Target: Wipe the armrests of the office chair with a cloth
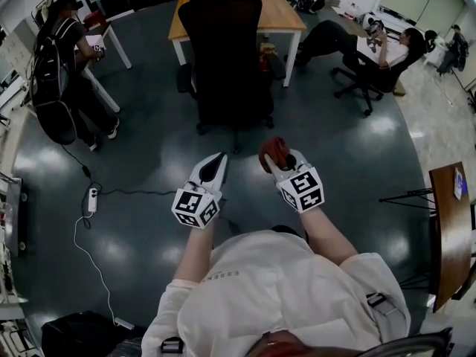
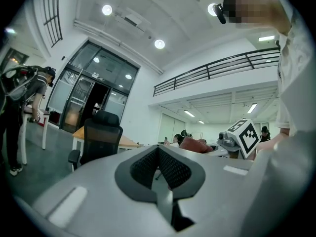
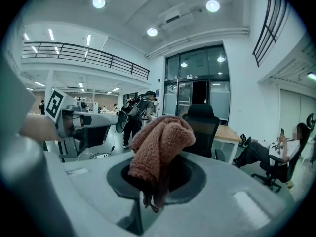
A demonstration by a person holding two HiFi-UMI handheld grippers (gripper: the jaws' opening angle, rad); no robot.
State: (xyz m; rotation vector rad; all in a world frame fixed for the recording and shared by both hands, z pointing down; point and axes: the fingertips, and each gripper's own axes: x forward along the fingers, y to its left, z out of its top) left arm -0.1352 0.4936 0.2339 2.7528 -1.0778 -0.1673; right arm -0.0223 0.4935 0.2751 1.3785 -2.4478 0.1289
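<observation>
The black office chair [image 1: 223, 50] stands ahead of me with its back turned my way, and its left armrest [image 1: 184, 76] shows at the side. It also appears in the left gripper view [image 2: 101, 137] and the right gripper view [image 3: 203, 127]. My right gripper [image 1: 277, 157] is held up short of the chair and is shut on a bunched reddish-brown cloth [image 1: 274, 149], which bulges above the jaws [image 3: 160, 144]. My left gripper [image 1: 214, 168] hangs beside it with its pads [image 2: 148, 166] pressed together on nothing. Neither gripper touches the chair.
A wooden table [image 1: 282, 13] stands just behind the chair. One person stands at the left [image 1: 63, 73] and another sits at the right [image 1: 379, 50]. A power strip [image 1: 91, 199] and its cable lie on the floor to my left. Another table edge [image 1: 450, 229] is at far right.
</observation>
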